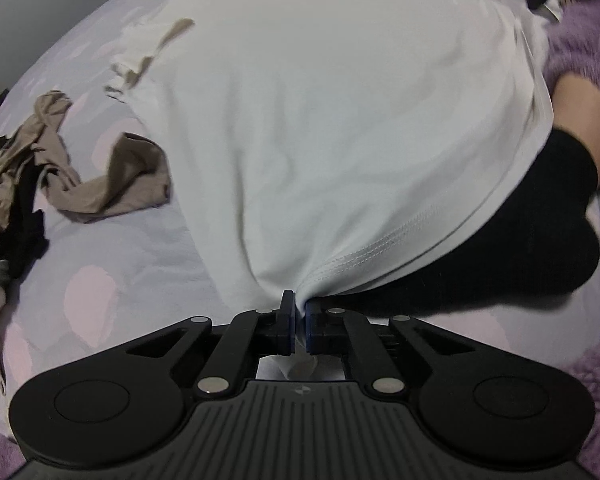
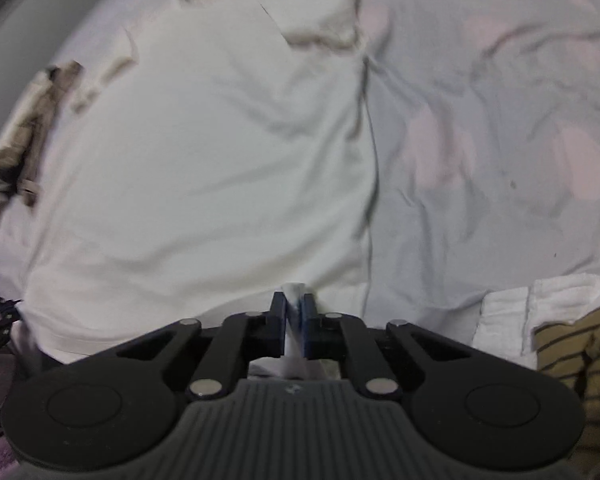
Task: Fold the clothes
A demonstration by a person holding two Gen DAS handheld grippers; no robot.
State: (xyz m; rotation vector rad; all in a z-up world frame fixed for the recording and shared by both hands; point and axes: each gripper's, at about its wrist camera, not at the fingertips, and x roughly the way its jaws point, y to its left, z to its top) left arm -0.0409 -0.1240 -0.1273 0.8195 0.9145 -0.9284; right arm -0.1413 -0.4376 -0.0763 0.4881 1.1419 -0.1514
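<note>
The white shirt (image 1: pixel 320 120) lies spread over the bed (image 1: pixel 100 280), its stitched hem bunched at the near edge where the left gripper (image 1: pixel 298 312) is clamped on it, blue pads pinching a fold. The right gripper (image 2: pixel 294 316) likewise pinches a tuck of the same white cloth at its near edge. In the right wrist view, the shirt's side edge runs straight up the middle, with bare lilac sheet, pink-blotched and wrinkled, wide to its right. Soft tan garments (image 1: pixel 112 184) lie crumpled left of the shirt. A striped olive garment (image 2: pixel 580 360) and white folded cloth (image 2: pixel 508 320) sit near the right gripper. A black-socked foot (image 1: pixel 520 232) rests under the hem.
</note>
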